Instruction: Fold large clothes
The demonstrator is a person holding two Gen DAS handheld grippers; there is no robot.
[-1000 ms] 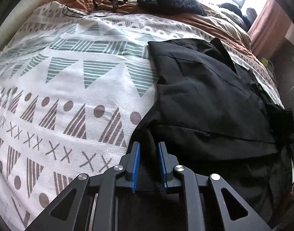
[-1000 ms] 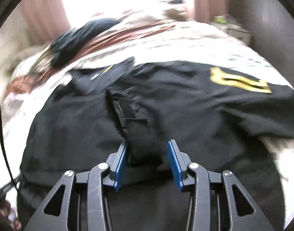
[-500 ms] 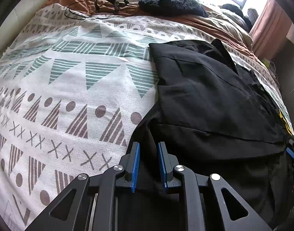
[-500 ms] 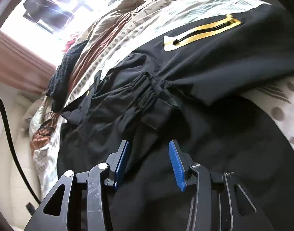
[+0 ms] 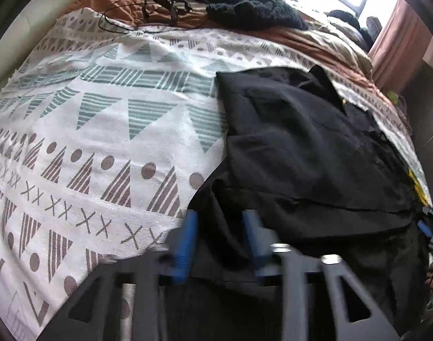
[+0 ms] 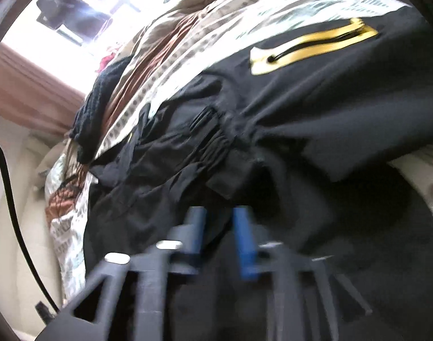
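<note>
**Tech 1:** Compared with half a second back, note a wider spread at the left tongs (image 5: 219,244): blue pads parted, a loose fold of the black jacket (image 5: 301,147) lying between them, not pinched. Note a narrower gap at the right tongs (image 6: 219,236), closing around a ridge of the same cloth. Cannot confirm a full pinch through the blur.

**Tech 2:** Confirm position of jacket.

**Tech 1:** Lies on the patterned bedspread (image 5: 102,142), toward the right of the bed in the left view, partly folded over itself, near edge at both tongs.

**Tech 2:** State handling.

**Tech 1:** Treat as soft, limp, probably light but bulky. Expect sag and sliding layers on any lift; judge the shell slick. Take hold at a hem or seam, through both layers, tongs well apart. Avoid the gathered elastic cuff (image 6: 213,147) and the yellow zip pocket (image 6: 310,48): likely to bunch and twist.

**Tech 2:** List containers.

**Tech 1:** None seen. Zip pocket only, contents hidden. Elsewhere, note a black knit (image 5: 250,11) and a tangled cable (image 5: 159,8) at the far end of the bed, well apart from the jacket.
</note>
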